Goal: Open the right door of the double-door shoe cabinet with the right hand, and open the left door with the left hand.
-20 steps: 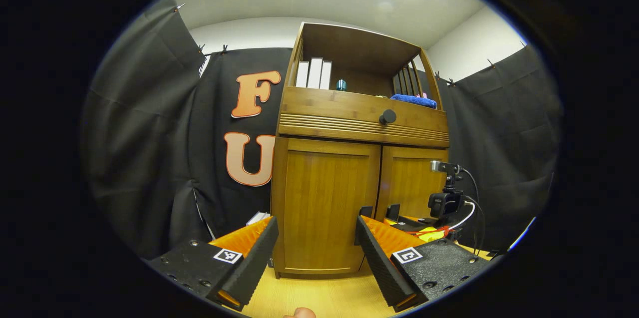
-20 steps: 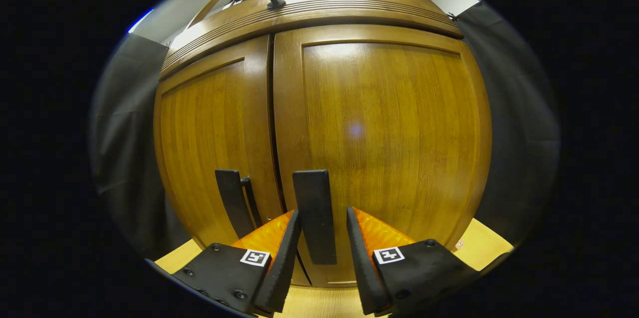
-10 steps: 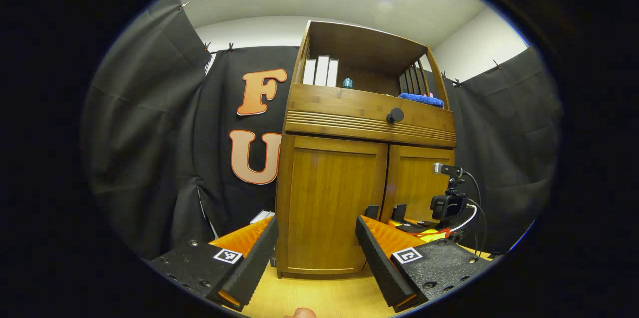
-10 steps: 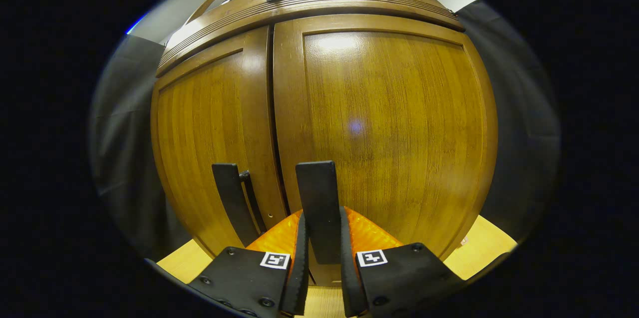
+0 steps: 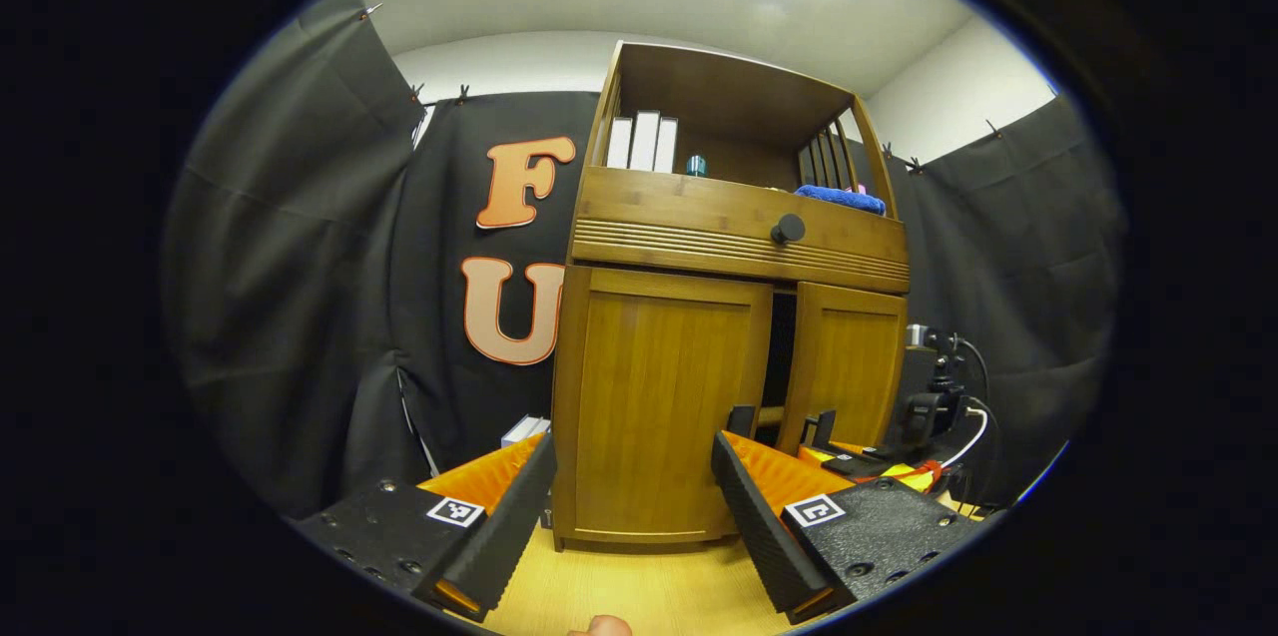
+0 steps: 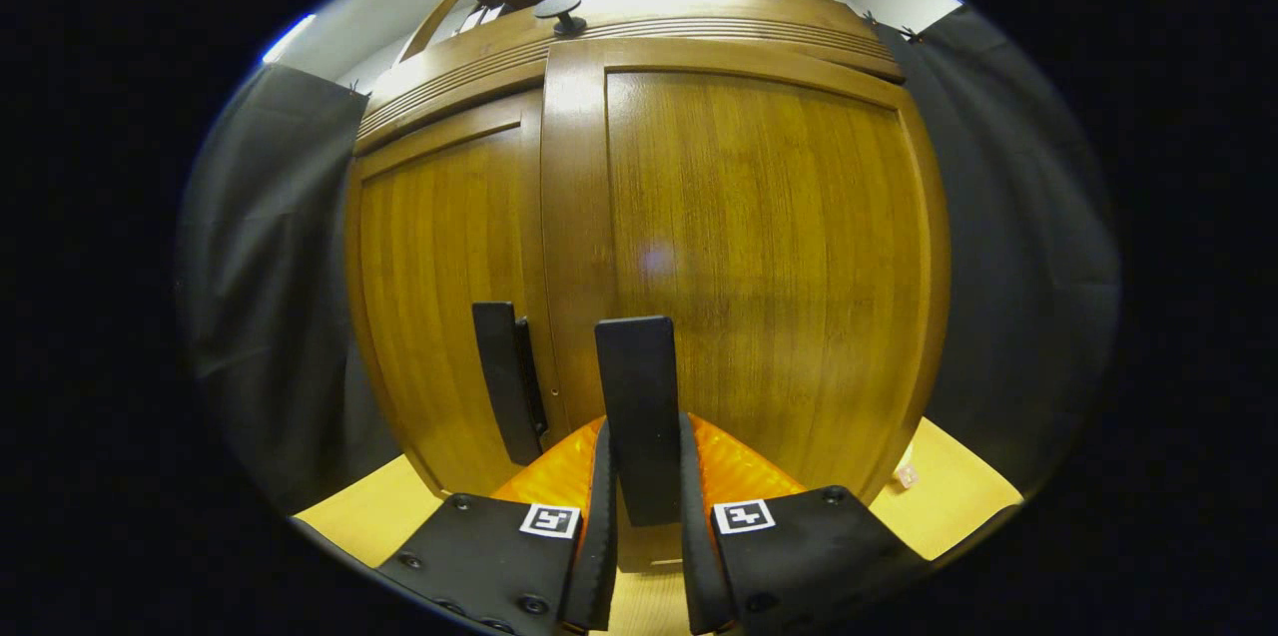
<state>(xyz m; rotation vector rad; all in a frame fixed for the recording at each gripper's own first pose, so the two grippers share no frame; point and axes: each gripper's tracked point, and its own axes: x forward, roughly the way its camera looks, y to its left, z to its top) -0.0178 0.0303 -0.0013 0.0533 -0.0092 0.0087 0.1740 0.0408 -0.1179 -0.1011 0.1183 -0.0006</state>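
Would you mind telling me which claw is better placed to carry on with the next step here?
The right claw. It is shut on the right door's handle, and the right door already stands ajar. The left claw is open, short of the left door.

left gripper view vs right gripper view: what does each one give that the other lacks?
Left gripper view alone: the open top shelf with white books and a blue folded cloth, the dark gap beside the ajar right wooden door, and the open left gripper.

Right gripper view alone: the right gripper, jaws clamped on the right door's flat black handle.

Both: the brown bamboo shoe cabinet and its round black drawer knob.
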